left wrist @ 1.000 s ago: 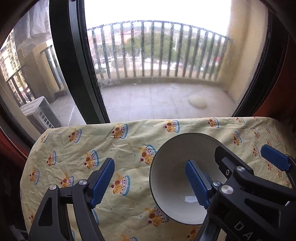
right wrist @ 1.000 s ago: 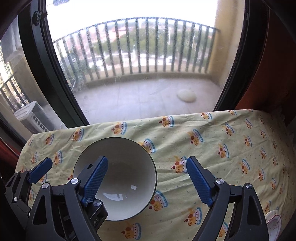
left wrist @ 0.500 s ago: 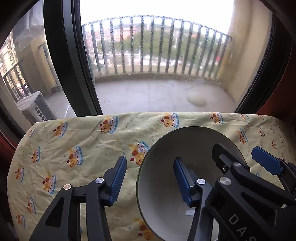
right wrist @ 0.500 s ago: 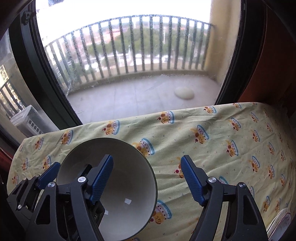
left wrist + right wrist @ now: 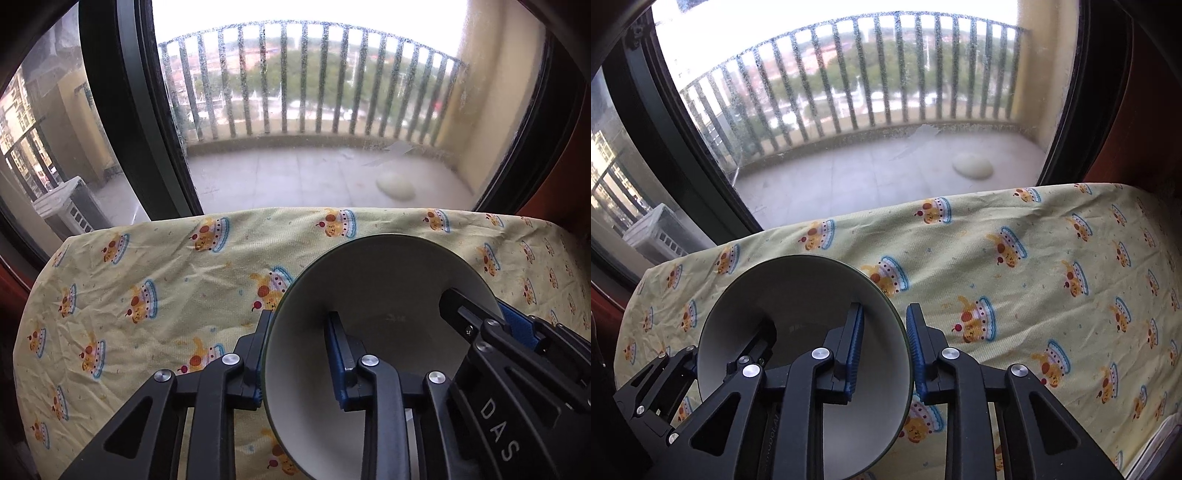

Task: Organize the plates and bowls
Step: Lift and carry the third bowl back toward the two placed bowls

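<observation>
A white bowl with a dark rim (image 5: 384, 280) (image 5: 798, 295) is held over the yellow patterned tablecloth (image 5: 147, 280) (image 5: 1015, 266). My left gripper (image 5: 295, 354) is shut on the bowl's left wall, one blue pad inside and one outside. My right gripper (image 5: 882, 347) is shut on the bowl's right wall in the same way. Each gripper shows in the other's view at the bowl's far side. The bowl looks empty.
The table's far edge meets a large window with a dark frame (image 5: 122, 110); a balcony lies behind it. The edge of a white plate (image 5: 1167, 439) shows at the lower right of the right wrist view.
Both grippers have closed from wide open onto opposite walls of the bowl. The bowl now looks larger and closer in both views.
</observation>
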`<state>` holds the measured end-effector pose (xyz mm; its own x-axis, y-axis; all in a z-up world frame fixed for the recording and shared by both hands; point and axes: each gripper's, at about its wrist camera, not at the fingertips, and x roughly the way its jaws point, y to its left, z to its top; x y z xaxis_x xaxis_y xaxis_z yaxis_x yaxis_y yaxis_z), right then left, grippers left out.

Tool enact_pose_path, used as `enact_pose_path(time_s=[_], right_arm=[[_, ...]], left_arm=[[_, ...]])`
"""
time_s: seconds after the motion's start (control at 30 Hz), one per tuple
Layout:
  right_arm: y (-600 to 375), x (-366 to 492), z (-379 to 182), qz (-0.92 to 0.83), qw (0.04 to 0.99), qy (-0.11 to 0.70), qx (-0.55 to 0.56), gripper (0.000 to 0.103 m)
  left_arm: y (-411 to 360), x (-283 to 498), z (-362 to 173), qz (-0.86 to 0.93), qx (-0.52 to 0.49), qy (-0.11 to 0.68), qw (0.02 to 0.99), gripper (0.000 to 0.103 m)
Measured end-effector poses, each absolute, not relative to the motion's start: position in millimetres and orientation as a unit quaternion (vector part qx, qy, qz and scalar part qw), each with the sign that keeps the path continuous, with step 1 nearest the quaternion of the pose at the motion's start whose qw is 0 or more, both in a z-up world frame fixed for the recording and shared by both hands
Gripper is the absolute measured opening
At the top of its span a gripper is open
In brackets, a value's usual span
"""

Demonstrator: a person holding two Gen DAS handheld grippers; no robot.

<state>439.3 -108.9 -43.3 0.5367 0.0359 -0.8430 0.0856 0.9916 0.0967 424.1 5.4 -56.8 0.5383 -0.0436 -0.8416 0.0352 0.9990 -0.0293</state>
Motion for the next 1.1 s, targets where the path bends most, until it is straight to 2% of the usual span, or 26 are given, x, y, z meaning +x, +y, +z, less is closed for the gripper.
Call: enact_pose_path(time_s=[0.53, 1.1], right_arm=[[-117.6, 414.4, -18.1, -0.012, 0.876, 0.480, 0.042, 0.027], [-124.2, 357.9, 34.0, 0.008, 0.887, 0.461, 0.043, 0.027]], left_arm=[[-3.6, 393.2, -32.8, -0.020, -0.020, 0.472, 0.881, 0.026], [-12.8, 336.1, 12.8, -0.001, -0.024, 0.450, 0.893, 0.026]])
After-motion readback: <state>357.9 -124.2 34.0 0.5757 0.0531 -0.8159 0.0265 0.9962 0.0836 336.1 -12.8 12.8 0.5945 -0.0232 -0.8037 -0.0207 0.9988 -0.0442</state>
